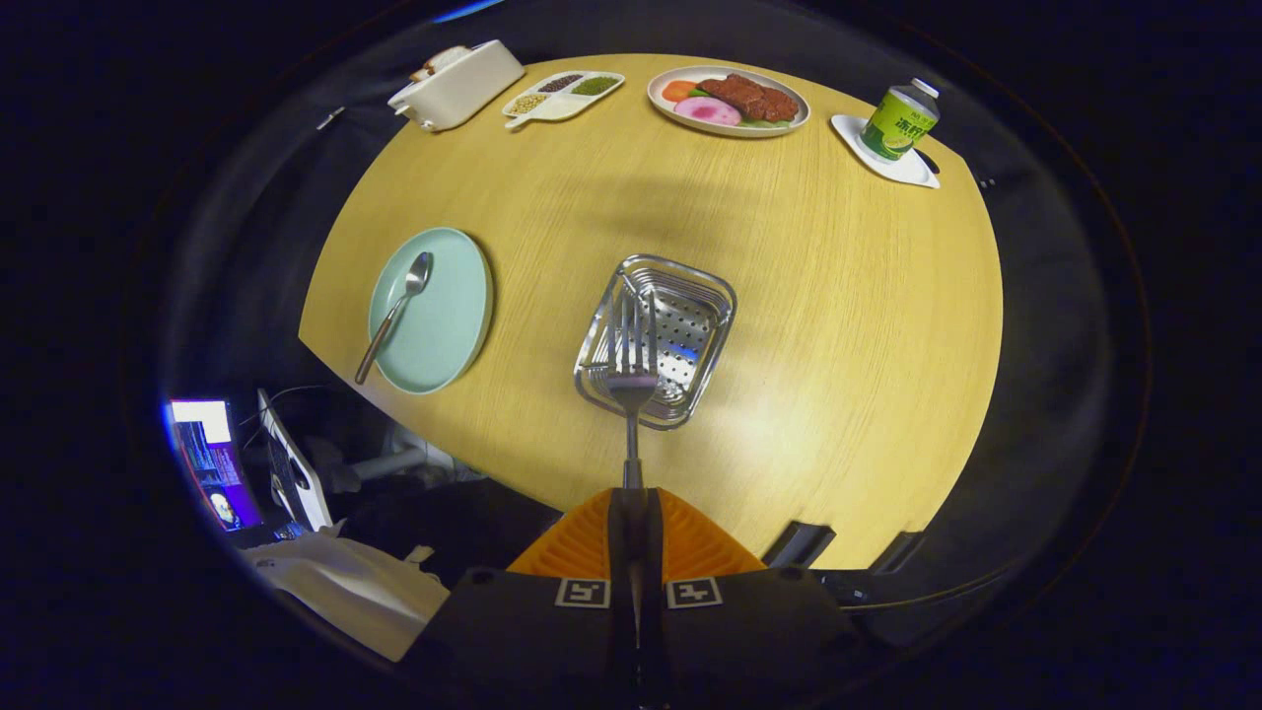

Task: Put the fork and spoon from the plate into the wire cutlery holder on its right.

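The gripper [631, 498] is clenched on the fork [631, 370] handle, tines over the wire cutlery holder [659, 337]. Fork judged light, rigid, slippery; handle grip suits.

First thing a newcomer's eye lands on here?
The fork, pinched by its handle in the shut gripper, its tines hanging over the metal cutlery holder mid-table. Next, the pale green plate left of the holder with the spoon lying on it. Beyond them, a plate of food sits at the table's far edge.
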`<move>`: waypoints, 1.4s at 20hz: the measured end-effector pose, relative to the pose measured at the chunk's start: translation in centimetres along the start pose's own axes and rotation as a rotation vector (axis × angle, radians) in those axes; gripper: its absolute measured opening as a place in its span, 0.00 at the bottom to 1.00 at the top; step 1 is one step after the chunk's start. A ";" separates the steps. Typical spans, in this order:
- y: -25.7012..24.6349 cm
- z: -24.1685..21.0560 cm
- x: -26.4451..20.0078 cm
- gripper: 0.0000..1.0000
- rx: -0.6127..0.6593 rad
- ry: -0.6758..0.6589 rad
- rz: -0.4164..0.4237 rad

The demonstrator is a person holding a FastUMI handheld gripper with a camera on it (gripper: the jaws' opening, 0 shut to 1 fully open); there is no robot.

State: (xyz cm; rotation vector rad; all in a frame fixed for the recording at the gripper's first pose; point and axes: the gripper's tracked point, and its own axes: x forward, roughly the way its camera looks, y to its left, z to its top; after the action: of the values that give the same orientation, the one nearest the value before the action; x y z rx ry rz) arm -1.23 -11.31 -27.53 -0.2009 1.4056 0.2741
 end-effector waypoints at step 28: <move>5.4 9.4 -7.5 0.99 0.144 -0.458 0.102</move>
State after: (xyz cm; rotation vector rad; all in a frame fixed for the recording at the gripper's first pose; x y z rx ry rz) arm 4.89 -3.86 -18.52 0.0531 0.9762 0.2812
